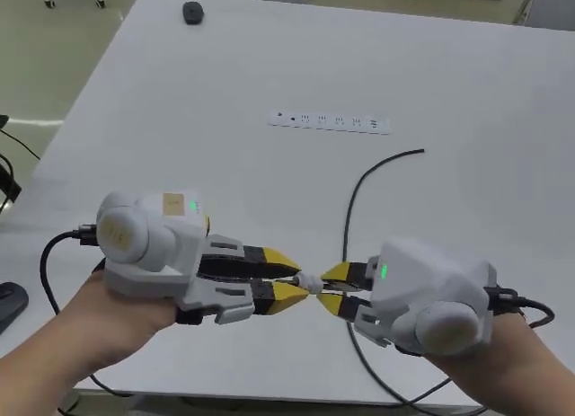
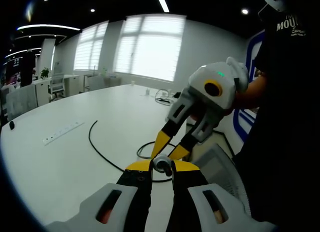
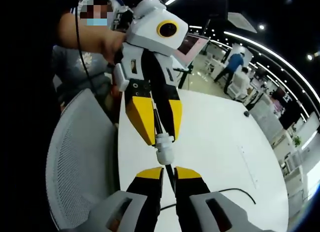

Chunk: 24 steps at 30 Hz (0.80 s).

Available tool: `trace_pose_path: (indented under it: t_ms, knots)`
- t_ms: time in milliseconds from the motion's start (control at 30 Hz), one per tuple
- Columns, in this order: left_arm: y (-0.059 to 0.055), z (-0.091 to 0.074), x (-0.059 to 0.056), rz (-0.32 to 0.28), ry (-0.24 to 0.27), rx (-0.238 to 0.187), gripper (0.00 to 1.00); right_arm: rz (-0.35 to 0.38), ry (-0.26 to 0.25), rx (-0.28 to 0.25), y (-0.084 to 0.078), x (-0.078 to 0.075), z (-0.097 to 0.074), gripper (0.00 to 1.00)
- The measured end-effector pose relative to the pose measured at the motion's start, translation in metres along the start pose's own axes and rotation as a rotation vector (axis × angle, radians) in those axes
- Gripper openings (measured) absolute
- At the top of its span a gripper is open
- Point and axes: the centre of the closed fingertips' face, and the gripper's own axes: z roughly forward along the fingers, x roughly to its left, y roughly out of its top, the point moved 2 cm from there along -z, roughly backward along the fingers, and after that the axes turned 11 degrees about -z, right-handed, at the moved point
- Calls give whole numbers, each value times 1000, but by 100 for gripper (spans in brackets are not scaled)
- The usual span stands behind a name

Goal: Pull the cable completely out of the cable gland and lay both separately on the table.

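Left hand-held gripper (image 1: 299,281) clamped on white cable gland (image 1: 312,283), held over counter (image 1: 225,92). Right hand-held gripper (image 1: 329,287) pinches black cable (image 1: 352,200) just beside gland, tips facing. Gland axis lies along line between grippers; pull must follow it.

White table (image 1: 180,101) carries power strip (image 1: 329,121), black cable (image 1: 352,200) and dark object (image 1: 192,12).

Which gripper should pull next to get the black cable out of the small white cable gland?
Right, likely. The right gripper is shut on the black cable beside the small white cable gland; the left gripper clamps the gland itself, bracing it.
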Motion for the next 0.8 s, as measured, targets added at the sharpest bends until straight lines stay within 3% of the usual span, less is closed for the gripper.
trace_pose_path:
  t_ms: [300, 533, 800]
  knots:
    - [5, -4, -1, -2, -1, -29, 15, 33, -29, -30, 2, -5, -3, 0]
    - [7, -3, -1, -2, -1, -29, 15, 75, -22, -12, -10, -4, -3, 0]
    - [9, -4, 0, -7, -2, -36, 15, 174, -26, 49, -36, -3, 1, 0]
